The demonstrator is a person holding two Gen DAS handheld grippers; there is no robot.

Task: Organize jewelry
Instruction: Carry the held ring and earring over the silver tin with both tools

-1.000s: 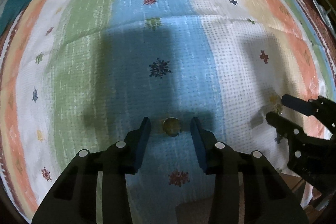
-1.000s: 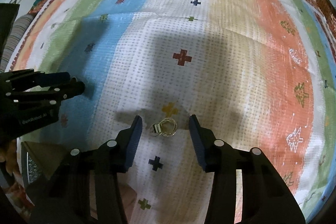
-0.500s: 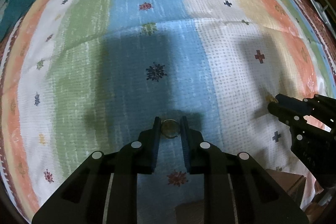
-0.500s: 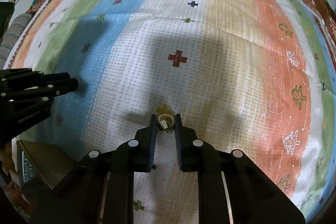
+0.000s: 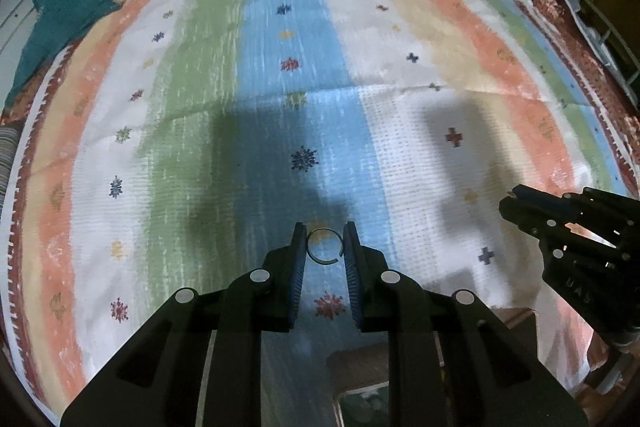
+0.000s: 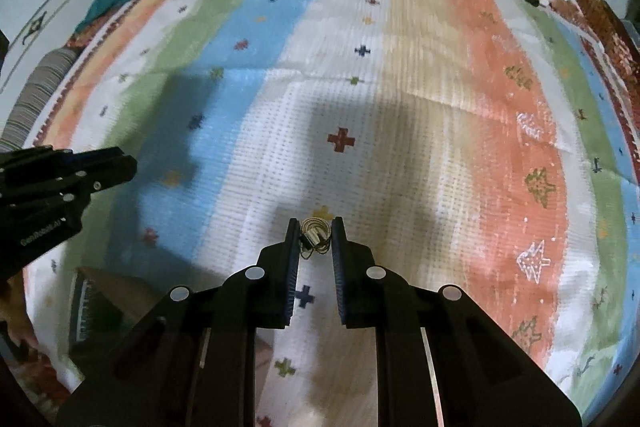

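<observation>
Two grippers hang over the striped bedspread (image 5: 192, 115), each with a small piece of jewelry between its tips. The left gripper (image 5: 323, 247) has its jaws narrowed onto a thin open ring (image 5: 323, 246) above the blue stripe; the right gripper (image 6: 315, 239) pinches a small coiled gold chain (image 6: 316, 231) above the white band. A brown container edge (image 6: 116, 291) shows at the near rim of the cloth, and I judge it the likely destination. To do this step well, keep both pinches steady and level while carrying, since the ring is thin and could twist out, and the chain's loose loops could snag on the weave. Compared with half a second ago, both pieces sit higher off the cloth, more of the bedspread's far border shows, and the jaws remain closed on them.
</observation>
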